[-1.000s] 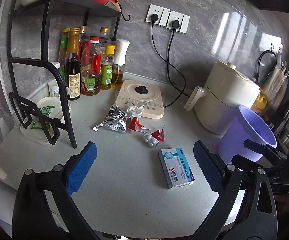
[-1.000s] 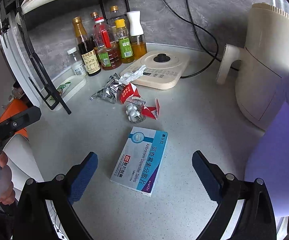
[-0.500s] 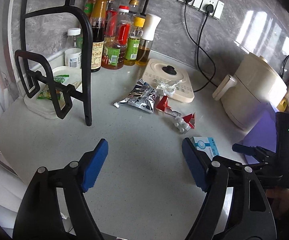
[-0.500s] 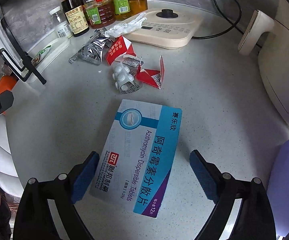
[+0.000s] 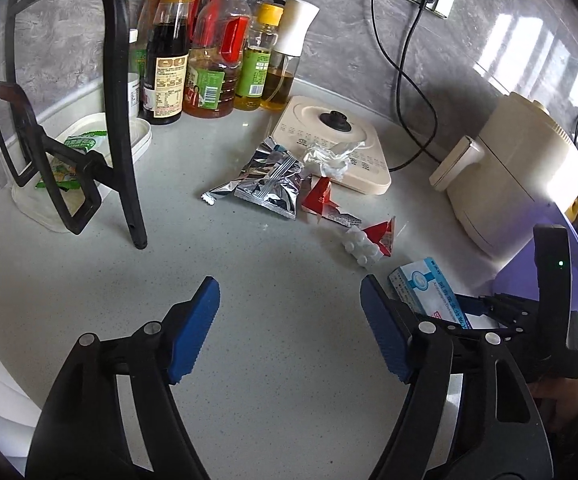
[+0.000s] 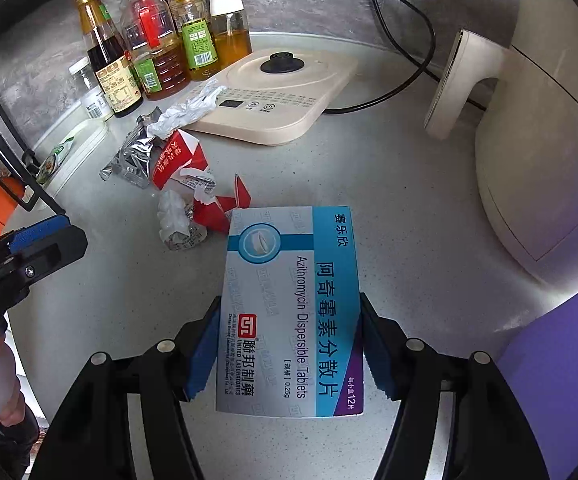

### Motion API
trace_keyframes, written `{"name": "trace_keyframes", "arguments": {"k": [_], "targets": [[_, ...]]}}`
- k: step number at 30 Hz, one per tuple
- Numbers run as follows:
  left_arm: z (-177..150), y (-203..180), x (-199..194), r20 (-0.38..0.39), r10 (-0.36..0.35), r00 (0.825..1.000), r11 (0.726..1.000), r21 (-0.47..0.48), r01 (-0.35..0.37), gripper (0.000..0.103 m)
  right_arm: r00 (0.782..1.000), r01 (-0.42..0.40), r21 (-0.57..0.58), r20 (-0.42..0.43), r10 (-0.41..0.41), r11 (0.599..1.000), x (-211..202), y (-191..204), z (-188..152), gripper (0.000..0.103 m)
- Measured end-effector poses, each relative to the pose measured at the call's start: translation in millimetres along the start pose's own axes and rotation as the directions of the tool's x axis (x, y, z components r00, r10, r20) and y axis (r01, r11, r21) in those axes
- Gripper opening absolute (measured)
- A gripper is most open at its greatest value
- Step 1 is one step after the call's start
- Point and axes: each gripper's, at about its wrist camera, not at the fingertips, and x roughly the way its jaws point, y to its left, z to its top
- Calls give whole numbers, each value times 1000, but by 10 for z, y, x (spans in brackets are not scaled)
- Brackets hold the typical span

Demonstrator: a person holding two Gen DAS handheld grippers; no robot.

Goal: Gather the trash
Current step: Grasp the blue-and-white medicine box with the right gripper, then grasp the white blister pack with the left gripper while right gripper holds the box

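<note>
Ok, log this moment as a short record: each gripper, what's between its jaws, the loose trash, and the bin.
right gripper: jaws closing, pads at both long edges of the tablet box
left gripper: jaws closing, nothing between them, only bare counter
loose trash: silver foil wrapper, red torn packet pieces, white blister strip
trash location: in front of the cream kettle base
bin: purple bucket, at the right of the counter

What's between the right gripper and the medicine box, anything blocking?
Nothing visible. The medicine box already sits between the right gripper's closing jaws, blue pads at both long edges. The purple bin stands just beside it, bare counter between.
</note>
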Motion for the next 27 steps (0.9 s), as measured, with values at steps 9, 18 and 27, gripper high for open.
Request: {"name": "trace_keyframes", "arguments": {"k": [9,18,27], "targets": [[159,-391,481,-65,-66,996,994,88,72,72,1000,21,31,11,-21,999,59,-200,37,63],[222,-666,997,-191,-44,981,978,194,82,69,999,19,41,30,-20,999,106,-300,61,63],[287,-810,1250,-208,7,978,963,266,50,42,999,-6,34,51,4,999,20,-211,15,63]]}}
